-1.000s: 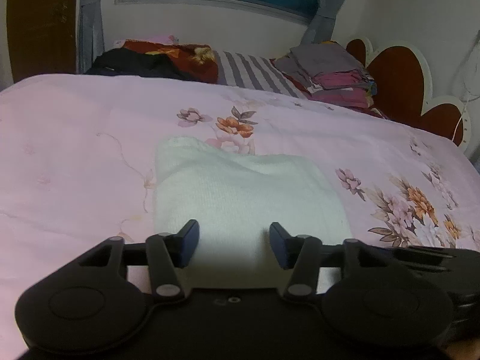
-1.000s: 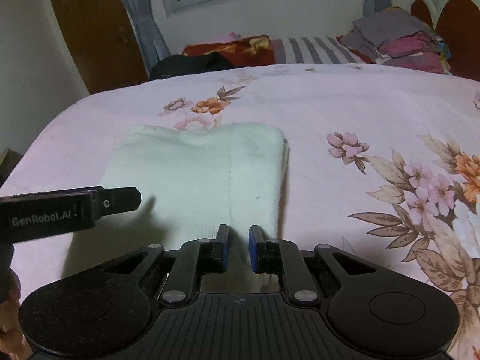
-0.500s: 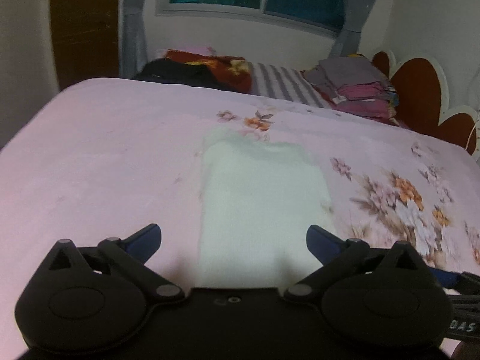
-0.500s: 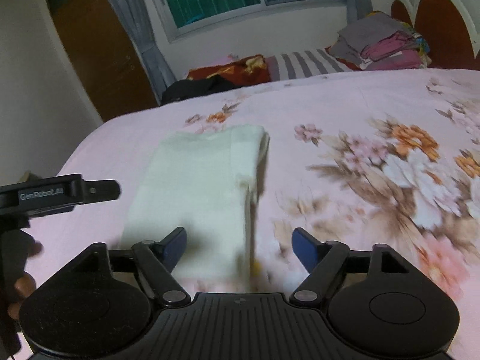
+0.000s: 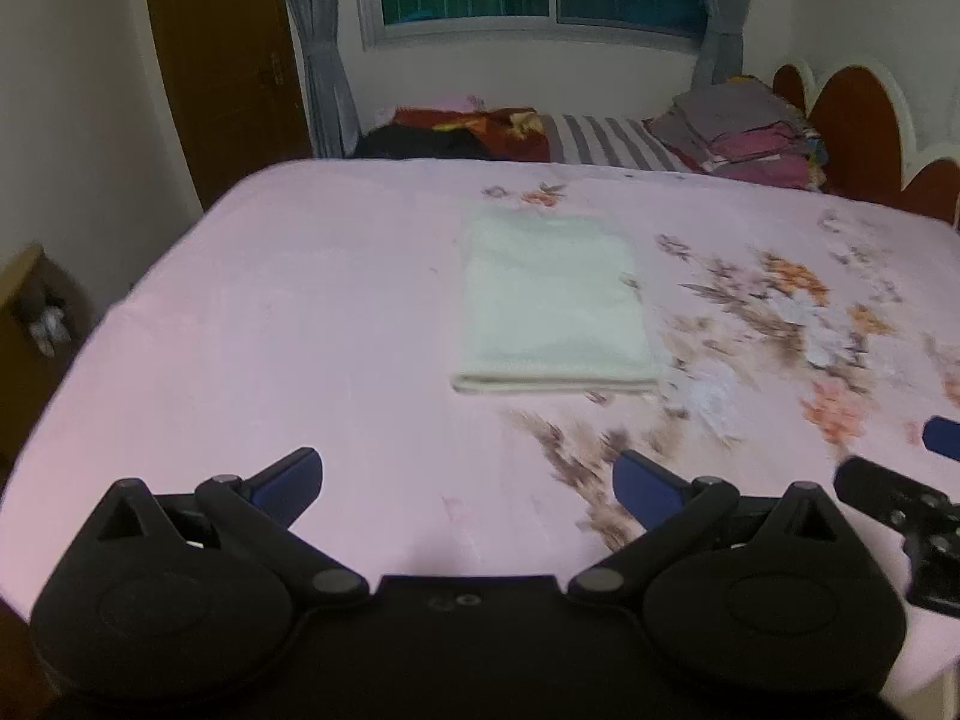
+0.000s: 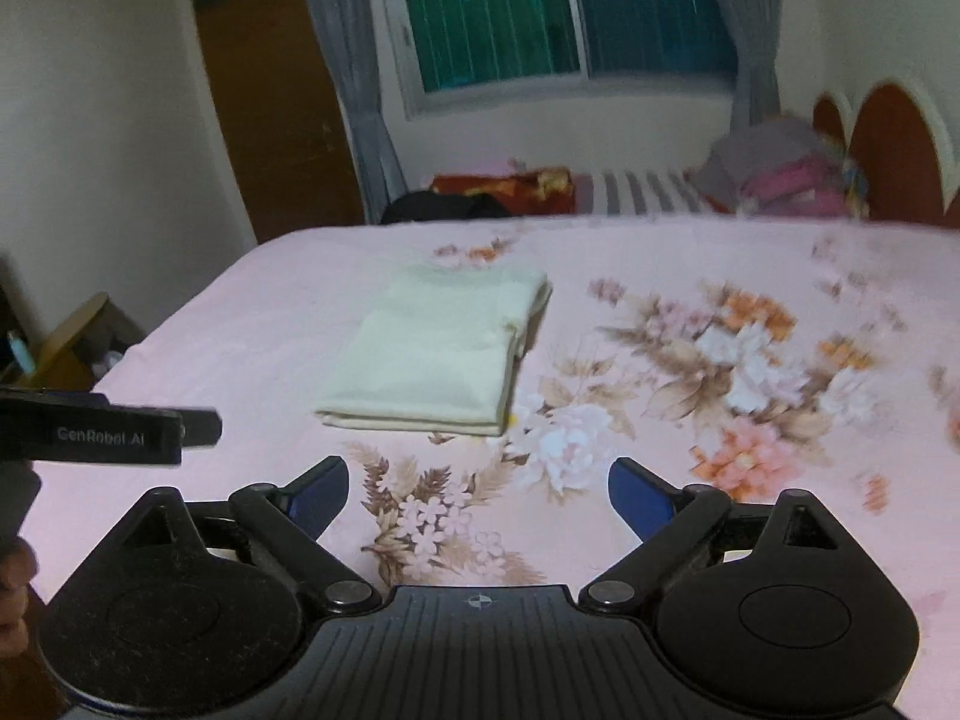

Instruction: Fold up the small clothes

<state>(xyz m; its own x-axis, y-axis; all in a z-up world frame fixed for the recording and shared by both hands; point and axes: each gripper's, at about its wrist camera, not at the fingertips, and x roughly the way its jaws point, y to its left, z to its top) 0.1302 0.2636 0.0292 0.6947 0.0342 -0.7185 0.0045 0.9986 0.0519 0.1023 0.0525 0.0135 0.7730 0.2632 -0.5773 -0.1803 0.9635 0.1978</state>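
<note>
I see both tools spread wide, gripping nothing: left tool (image 5: pixel 468 483), right tool (image 6: pixel 478 489). Folded white garment (image 5: pixel 552 306) lies flat mid-bed (image 5: pixel 300 312), beyond both tools.

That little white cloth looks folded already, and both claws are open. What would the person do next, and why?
Probably set it aside: bring the right gripper forward to the near edge of the pale cream folded garment. It lies as a neat layered rectangle on the pink floral bedspread, untouched, and the left gripper is also open and apart from it, so folding looks finished.
</note>
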